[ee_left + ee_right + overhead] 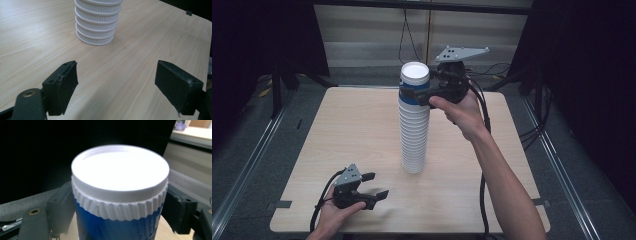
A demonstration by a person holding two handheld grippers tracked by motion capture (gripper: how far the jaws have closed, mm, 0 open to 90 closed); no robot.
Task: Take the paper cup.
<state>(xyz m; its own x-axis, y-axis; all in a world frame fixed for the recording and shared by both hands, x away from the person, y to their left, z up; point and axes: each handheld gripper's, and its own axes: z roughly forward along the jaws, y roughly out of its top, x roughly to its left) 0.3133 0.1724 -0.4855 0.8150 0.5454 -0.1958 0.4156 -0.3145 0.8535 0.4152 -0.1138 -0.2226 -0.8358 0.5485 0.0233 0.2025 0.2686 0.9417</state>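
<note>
High view first, from left to right: your left gripper (376,188) rests low on the wooden table (362,130), near the front edge, with its jaws spread wide and nothing between them. It seems you keep it parked there so that it does not disturb the tall stack of upside-down cups (414,135), which stands near the middle of the table, well apart from that gripper. At the top of the stack sits the topmost cup (414,82), the one with the blue band. Your right gripper (414,94) comes from the right side, held level at the height of this cup, and its jaws stand on both sides of the blue band.

Left gripper view confirms the released state: both black pads (68,82) are far apart above bare wood, and the foot of the stack (96,30) stands beyond them.

Right gripper view shows the topmost cup (120,195) between the two pads (62,205), which lie against its wall, so I judge that you are grasping it just under the ribbed rim. This low, level hold probably lets you lift this cup straight up from the others without tilting the stack.
</note>
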